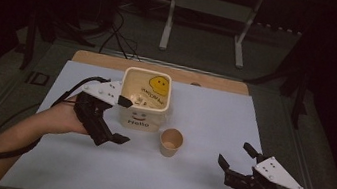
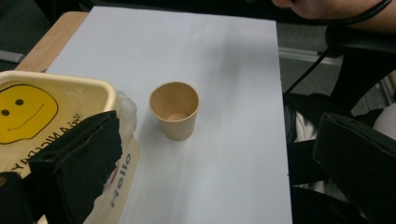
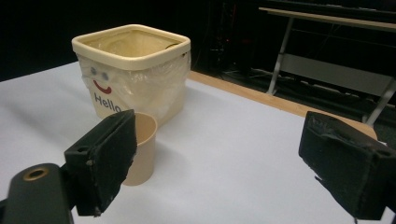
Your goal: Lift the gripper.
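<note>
A cream square bin (image 1: 140, 118) with a plastic liner, a smiley face and "Hello" on its wall stands at the back middle of the white sheet. A small tan paper cup (image 1: 171, 142) stands upright and empty just right of its front. My left gripper (image 1: 123, 120) is open beside the bin's left front corner, one jaw at the rim, holding nothing. The left gripper view has the bin's rim (image 2: 70, 82) at left and the cup (image 2: 174, 110) ahead. My right gripper (image 1: 235, 155) is open at front right, apart from the cup (image 3: 144, 144) and bin (image 3: 140, 88).
A white sheet (image 1: 208, 120) covers most of the wooden table (image 1: 218, 83). A metal desk frame (image 1: 210, 7) stands on the dark floor beyond. Cables trail left from my left hand. Open sheet lies between the cup and the right gripper.
</note>
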Tool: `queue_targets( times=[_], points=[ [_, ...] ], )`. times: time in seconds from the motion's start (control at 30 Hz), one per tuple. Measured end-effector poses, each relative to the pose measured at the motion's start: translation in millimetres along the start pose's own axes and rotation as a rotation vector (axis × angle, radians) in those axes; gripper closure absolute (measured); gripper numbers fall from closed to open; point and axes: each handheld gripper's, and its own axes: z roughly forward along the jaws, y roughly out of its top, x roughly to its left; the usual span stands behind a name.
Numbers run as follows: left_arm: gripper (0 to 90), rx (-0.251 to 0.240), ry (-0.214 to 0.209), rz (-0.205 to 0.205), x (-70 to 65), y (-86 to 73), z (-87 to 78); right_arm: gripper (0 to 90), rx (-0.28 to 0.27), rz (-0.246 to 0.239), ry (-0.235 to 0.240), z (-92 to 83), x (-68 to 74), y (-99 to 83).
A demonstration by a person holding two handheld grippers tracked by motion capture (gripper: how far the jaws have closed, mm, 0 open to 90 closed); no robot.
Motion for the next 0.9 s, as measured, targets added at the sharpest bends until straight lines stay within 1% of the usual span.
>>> queue_targets(
  times=[0.07, 0.17, 0.3, 0.4, 0.43, 0.47, 0.5, 0.6, 0.67, 0.7, 0.77, 0.8, 0.87, 0.9],
  points=[
    [1.9, 0.024, -0.001, 0.014, 0.6, 3.7, 4.3, 11.4, 0.001, -0.001, 0.002, 0.1, 0.0, 0.0],
    [1.9, 0.064, -0.022, 0.031, 0.5, 10.1, 12.4, 11.4, 0.001, -0.001, 0.004, 0.4, -0.2, -0.3],
    [1.9, 0.101, -0.024, 0.056, -0.1, 18.2, 21.6, 11.4, 0.002, -0.002, 0.004, 0.6, -0.6, -0.5],
    [1.9, 0.124, -0.036, 0.069, -0.9, 24.1, 28.2, 11.4, 0.007, -0.004, 0.007, 1.0, 0.0, -0.5],
    [1.9, 0.14, -0.046, 0.078, -1.1, 26.2, 30.5, 11.4, 0.01, -0.006, 0.01, 1.4, 0.1, -0.6],
    [1.9, 0.151, -0.038, 0.091, -1.4, 28.3, 32.7, 11.4, 0.012, -0.005, 0.011, 1.8, 0.3, -0.7],
    [1.9, 0.164, -0.05, 0.092, -1.3, 30.3, 35.2, 11.4, 0.011, -0.005, 0.011, 1.9, 0.5, -0.8],
    [1.9, 0.197, -0.056, 0.11, -1.5, 35.7, 42.2, 11.4, 0.011, -0.009, 0.013, 1.7, 0.5, -0.6],
    [1.9, 0.214, -0.059, 0.113, -1.4, 38.6, 46.3, 11.4, 0.009, -0.009, 0.013, 1.3, 0.2, -0.5],
    [1.9, 0.226, -0.058, 0.123, -1.4, 39.9, 48.1, 11.4, 0.009, -0.008, 0.012, 1.1, 0.1, -0.6],
    [1.9, 0.243, -0.062, 0.128, -0.6, 42.1, 52.0, 11.4, 0.008, -0.004, 0.012, 1.1, -0.3, -0.6],
    [1.9, 0.252, -0.053, 0.136, -0.6, 43.4, 54.4, 11.4, 0.009, -0.004, 0.013, 1.0, -0.4, -0.6],
    [1.9, 0.272, -0.061, 0.142, 0.3, 45.4, 57.9, 11.4, 0.008, -0.006, 0.013, 1.0, -0.3, -0.6],
    [1.9, 0.278, -0.052, 0.146, 0.4, 46.6, 60.1, 11.4, 0.009, -0.007, 0.014, 1.1, -0.3, -0.5]
  ],
)
